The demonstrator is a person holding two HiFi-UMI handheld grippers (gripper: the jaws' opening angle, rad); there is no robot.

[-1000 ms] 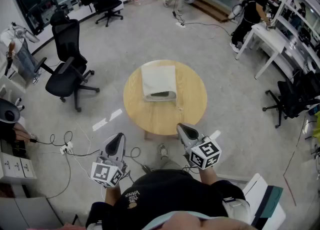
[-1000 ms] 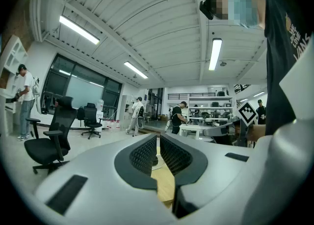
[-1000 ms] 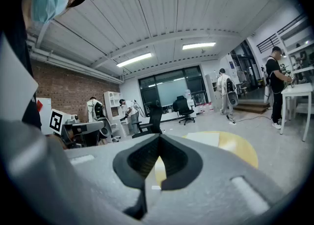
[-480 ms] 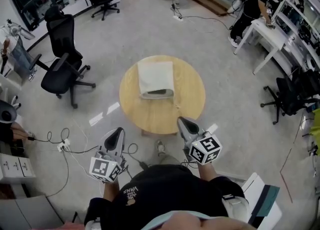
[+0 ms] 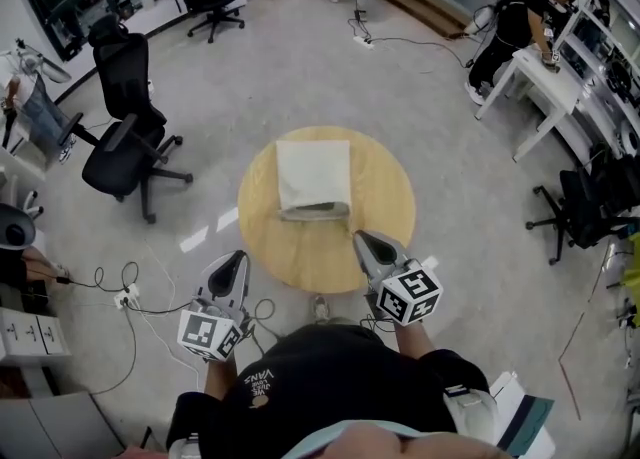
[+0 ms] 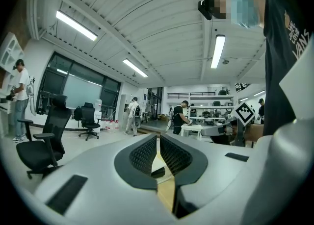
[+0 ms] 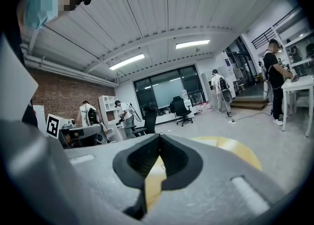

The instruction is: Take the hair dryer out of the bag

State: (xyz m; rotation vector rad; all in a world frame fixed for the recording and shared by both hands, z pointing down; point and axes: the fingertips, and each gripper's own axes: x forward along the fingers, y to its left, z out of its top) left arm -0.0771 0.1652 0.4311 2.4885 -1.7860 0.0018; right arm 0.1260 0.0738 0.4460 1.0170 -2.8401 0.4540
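Left gripper [image 5: 234, 261]: lower left of the head view, just short of the round wooden counter [image 5: 385, 202]; I read its jaws as closed, with nothing between them.
Right gripper [image 5: 363, 240]: lower centre-right, tip over the counter's near rim; jaws pressed together, empty.
Bag [image 5: 314, 175]: beige, lying flat mid-counter, dark mouth toward me.
Hair dryer: I cannot make it out in any view.

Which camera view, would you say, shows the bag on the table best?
The head view: the whole pale bag lies flat on the round table, dark opening at its near end. The right gripper view catches only a pale sliver; the left gripper view's jaws nearly hide it.
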